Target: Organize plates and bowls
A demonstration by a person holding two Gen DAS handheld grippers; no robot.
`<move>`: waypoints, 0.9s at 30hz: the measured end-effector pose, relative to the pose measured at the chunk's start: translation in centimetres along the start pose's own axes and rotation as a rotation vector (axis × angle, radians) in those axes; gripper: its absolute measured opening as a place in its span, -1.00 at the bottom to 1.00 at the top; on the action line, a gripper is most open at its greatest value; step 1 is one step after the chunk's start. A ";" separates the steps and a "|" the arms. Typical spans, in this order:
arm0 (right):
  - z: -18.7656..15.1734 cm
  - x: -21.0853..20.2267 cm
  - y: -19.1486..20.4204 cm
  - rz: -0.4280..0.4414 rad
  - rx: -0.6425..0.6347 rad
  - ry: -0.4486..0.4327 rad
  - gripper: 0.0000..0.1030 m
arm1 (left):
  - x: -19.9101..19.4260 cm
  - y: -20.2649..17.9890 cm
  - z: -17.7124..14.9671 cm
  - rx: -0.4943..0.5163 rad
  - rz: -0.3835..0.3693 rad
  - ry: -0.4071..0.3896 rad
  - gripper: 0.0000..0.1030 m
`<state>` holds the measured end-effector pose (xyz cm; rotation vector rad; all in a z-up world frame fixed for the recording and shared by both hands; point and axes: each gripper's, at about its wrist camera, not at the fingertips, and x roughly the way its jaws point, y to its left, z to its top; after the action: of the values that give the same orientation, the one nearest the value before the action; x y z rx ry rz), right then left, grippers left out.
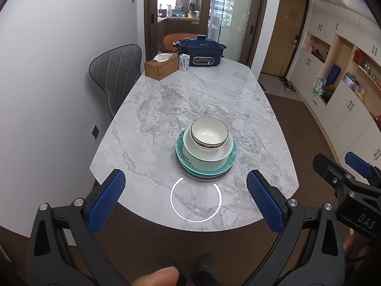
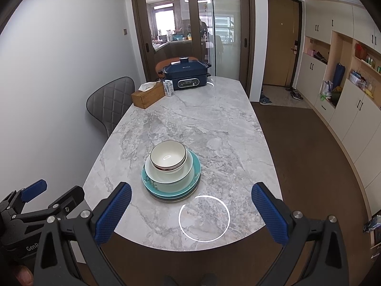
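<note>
While both grippers hover off the near table edge, jaws wide and empty, stock reads: small white bowl nested in pale bowl, on teal plates, near centre of marble table. Left gripper, right gripper. Stacking looks complete, or not yet undone; any next move calls for a rim grasp.

Small bowl in larger bowl on plates, near table front edge, cooker far behind
</note>
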<state>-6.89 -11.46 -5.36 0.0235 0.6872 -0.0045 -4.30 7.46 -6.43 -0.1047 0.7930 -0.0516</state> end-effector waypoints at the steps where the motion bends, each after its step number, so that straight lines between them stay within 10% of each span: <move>1: 0.1 -0.1 0.0 -0.004 -0.004 -0.002 1.00 | 0.0 0.0 0.0 -0.003 -0.004 0.008 0.99; 27: 0.5 -0.5 0.3 -0.009 -0.003 -0.005 1.00 | 0.2 -0.2 -0.1 0.014 -0.006 0.023 0.99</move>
<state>-6.89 -11.18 -4.64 0.0175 0.6819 -0.0121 -4.25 7.20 -6.64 -0.0937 0.8156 -0.0640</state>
